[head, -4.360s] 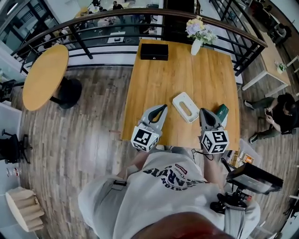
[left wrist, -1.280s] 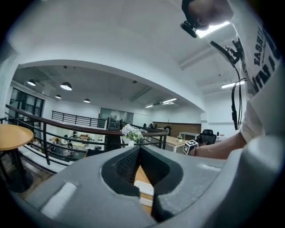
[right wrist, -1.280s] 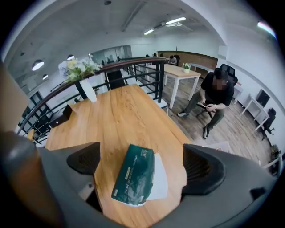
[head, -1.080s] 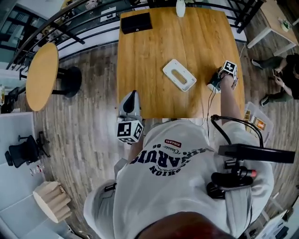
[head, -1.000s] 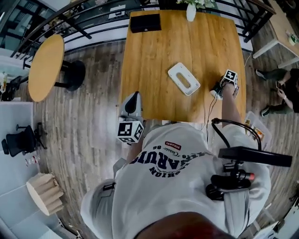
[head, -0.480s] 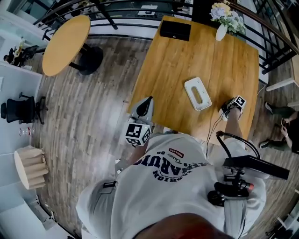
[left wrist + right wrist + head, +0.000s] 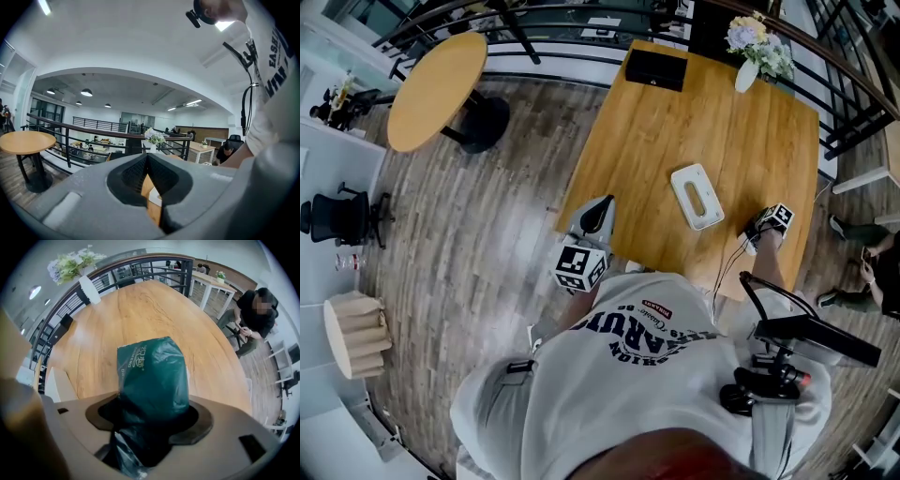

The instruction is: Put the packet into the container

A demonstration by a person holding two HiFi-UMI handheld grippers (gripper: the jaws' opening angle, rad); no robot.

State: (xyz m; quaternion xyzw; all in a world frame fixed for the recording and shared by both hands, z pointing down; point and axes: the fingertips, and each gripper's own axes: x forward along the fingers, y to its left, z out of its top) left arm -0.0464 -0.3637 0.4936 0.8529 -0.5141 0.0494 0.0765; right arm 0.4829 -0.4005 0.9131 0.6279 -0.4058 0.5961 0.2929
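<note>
A large rectangular wooden table [image 7: 741, 122] fills the scene, seen from above by the person standing at its near edge. A white, flat rectangular container [image 7: 697, 196] with a slot in its top lies towards the near edge, left of the near right corner. The left gripper [image 7: 598, 208] hovers at the near left corner, jaws together and holding nothing. The right gripper [image 7: 766, 228] points down at the table by the near right corner; its jaws have just been closing and now clasp a small dark green plastic packet [image 7: 152, 376]. The packet is soft and glossy with pale print, puffed above the jaws and crumpled where they squeeze it. The step in hand looks like the pick-up, with the grip just made. The next move probably calls for lifting the packet clear, carrying it left to the nearby container, and lining it up with the narrow slot.
</note>
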